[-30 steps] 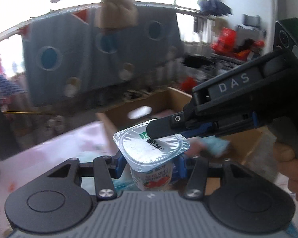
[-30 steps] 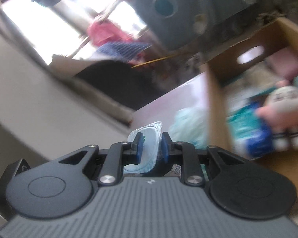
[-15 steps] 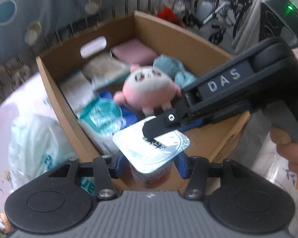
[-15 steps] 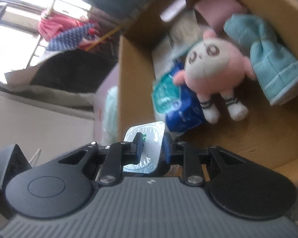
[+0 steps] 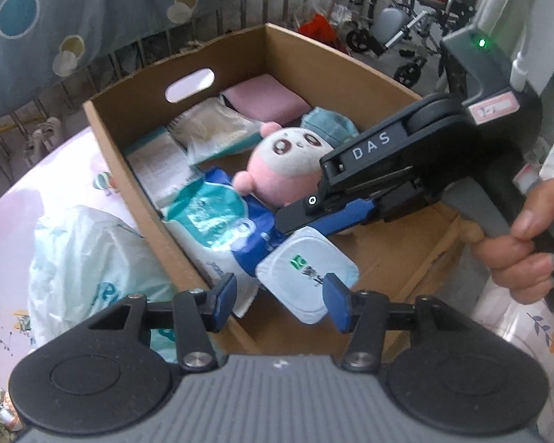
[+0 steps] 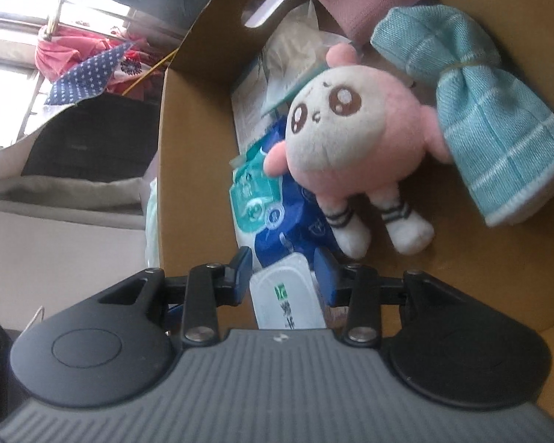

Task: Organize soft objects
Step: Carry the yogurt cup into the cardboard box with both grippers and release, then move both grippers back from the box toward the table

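Note:
A yogurt cup [image 5: 299, 269] with a white foil lid lies tilted at the front of the cardboard box [image 5: 140, 199], leaning on a blue and teal wipes pack [image 5: 218, 221]. My left gripper [image 5: 279, 291] hovers over it, open; its left pad is clear of the cup and its right fingertip overlaps the lid's edge. My right gripper [image 5: 291, 221] reaches in from the right just above the lid. In the right wrist view the cup [image 6: 284, 295] sits between the right gripper's [image 6: 282, 269] opening jaws, with small gaps at both pads.
Inside the box [image 6: 188, 147] lie a pink plush [image 5: 284, 158], a tied blue towel [image 6: 491, 122], a pink pad [image 5: 266, 96] and white packets. A white plastic bag [image 5: 85, 258] rests on the flowered tablecloth left of the box. A hand [image 5: 528, 243] grips the right handle.
Both grippers tipped down over the box. The cup, held upright in the left jaws with the right pinching its lid rim, now lies tilted in the box. The right jaws have spread.

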